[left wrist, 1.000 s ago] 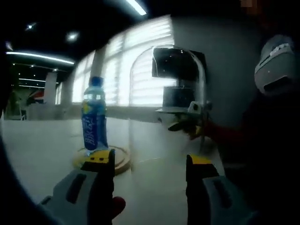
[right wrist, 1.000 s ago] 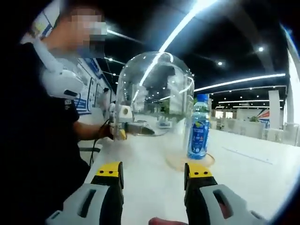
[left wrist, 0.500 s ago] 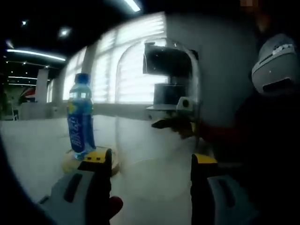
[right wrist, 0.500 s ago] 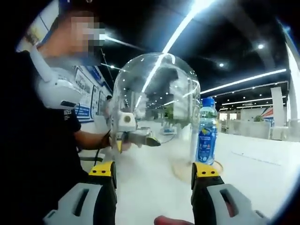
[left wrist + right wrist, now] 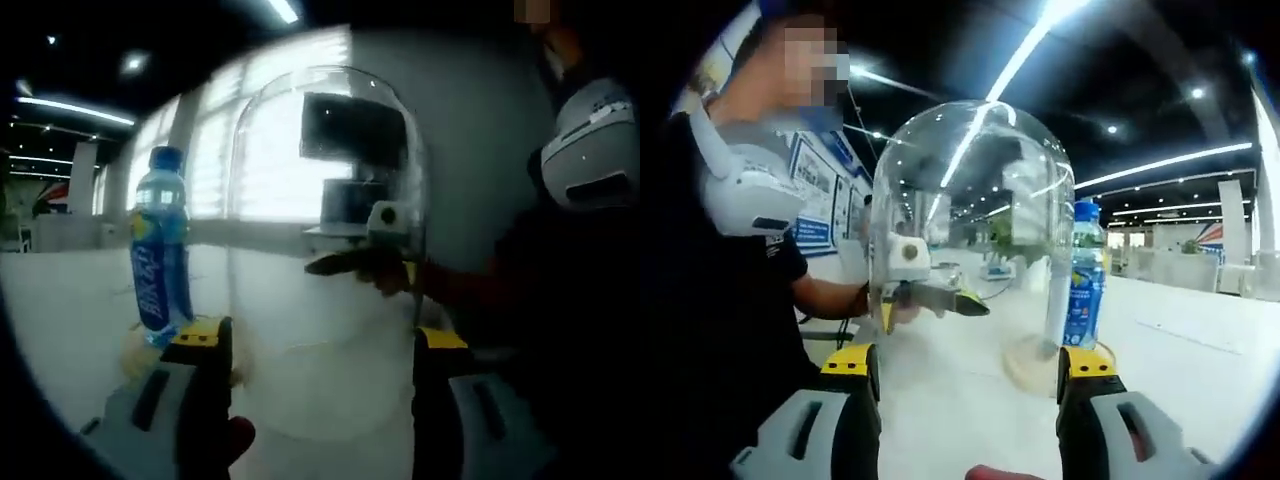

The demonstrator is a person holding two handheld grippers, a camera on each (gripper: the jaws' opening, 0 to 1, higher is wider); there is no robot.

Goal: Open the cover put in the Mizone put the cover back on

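— Drifting nearer the Mizone bottle (image 5: pixel 158 260) than a second ago: seeing the clear cover (image 5: pixel 320 250) looming larger in both views, with its edge now almost meeting the bottle in the right gripper view.

— Judging progress how?

— Counting the first two steps as done: standing already on the round wooden base (image 5: pixel 1030 362), upright, capped, out in the open on the white table (image 5: pixel 1200 350). Hanging in the air just beside it, not over it, so leaving the last step open: carrying across, centring above the cap, lowering onto the base.

— And the jaws?

— Spreading wide on the left gripper (image 5: pixel 320 335), with the glass showing between the two yellow-tipped jaws and reaching below their tips. Showing the same on the right gripper (image 5: pixel 970 360): jaws well apart, glass between them. Facing each other across the glass, too, each one glimpsed through it from the other side. Not managing to tell whether the jaws are actually pressing the glass or just flanking it.

— Bottle against the jaws?

— Lying outside both pairs: beyond the left jaw in the left gripper view, just above the right jaw in the right gripper view.
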